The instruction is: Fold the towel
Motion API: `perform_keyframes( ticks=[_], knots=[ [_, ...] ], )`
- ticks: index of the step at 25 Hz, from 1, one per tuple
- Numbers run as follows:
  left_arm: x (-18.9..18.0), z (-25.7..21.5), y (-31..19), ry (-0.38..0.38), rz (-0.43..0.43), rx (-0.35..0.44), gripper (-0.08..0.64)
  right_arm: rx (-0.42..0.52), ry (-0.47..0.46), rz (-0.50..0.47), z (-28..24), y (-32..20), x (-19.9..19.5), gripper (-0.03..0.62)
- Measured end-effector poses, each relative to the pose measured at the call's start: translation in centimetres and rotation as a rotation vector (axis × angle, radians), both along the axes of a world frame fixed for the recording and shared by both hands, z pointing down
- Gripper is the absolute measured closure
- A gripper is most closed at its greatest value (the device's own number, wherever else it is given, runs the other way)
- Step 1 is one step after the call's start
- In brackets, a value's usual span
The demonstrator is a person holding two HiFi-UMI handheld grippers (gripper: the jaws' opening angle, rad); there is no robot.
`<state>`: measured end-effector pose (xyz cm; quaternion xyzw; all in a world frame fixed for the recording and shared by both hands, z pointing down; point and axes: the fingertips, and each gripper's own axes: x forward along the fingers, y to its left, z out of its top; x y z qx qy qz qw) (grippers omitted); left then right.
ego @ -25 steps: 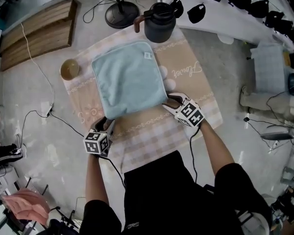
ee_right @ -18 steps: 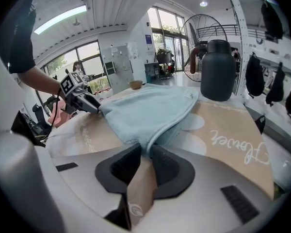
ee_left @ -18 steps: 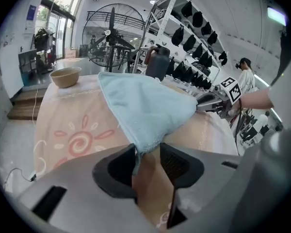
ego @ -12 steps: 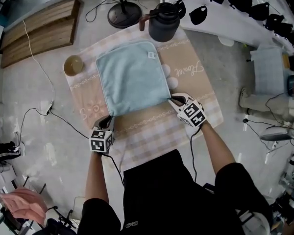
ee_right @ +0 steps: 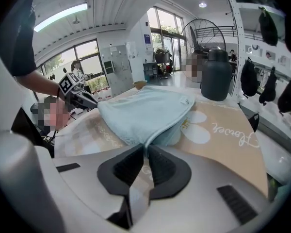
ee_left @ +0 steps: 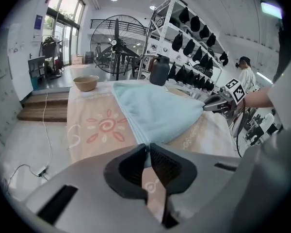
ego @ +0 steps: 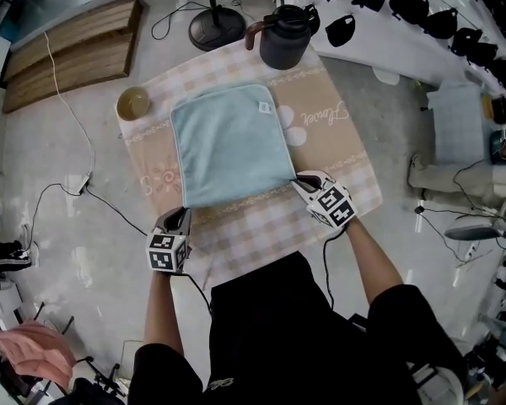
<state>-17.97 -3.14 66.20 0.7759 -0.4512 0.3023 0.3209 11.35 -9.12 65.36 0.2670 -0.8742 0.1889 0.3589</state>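
A light blue towel (ego: pixel 229 146) is spread on a beige, patterned tablecloth (ego: pixel 346 154) by which the worktop is covered, with its small label at the far right corner. The towel's near left corner is pinched by the left gripper (ee_left: pixel 148 152), whose jaws have just been closing and are pressed onto the fabric. The near right corner is taken likewise by the right gripper (ee_right: pixel 145 154). Its jaws too have just been closing, and a fold of the blue cloth is clamped between them. The near edge is drawn fairly straight between the two grippers. In the gripper views it appears to be raised slightly off the tablecloth, though this cannot be judged with certainty from the head view. The rest of the towel is laid flat on the cloth. Beyond its far edge a dark jug (ego: pixel 284 36) is stood at the tablecloth's far border. A small brown bowl (ego: pixel 133 103) is set near the far left corner, apart from the towel. A fan's round base (ego: pixel 217 25) is seen on the floor beyond the worktop.
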Motion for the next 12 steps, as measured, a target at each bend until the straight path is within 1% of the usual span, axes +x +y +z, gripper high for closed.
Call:
perform_keyframes(
  ticks=[7, 12],
  knots=[
    [-0.1, -0.1, 3.3, 0.002, 0.012, -0.009, 0.526, -0.008, -0.001, 0.019, 0.0, 3.8, 0.2, 0.558],
    [0.0, -0.9, 6.1, 0.025, 0.03, -0.018, 0.526, -0.023, -0.005, 0.034, -0.1, 6.7, 0.1, 0.558]
  ],
)
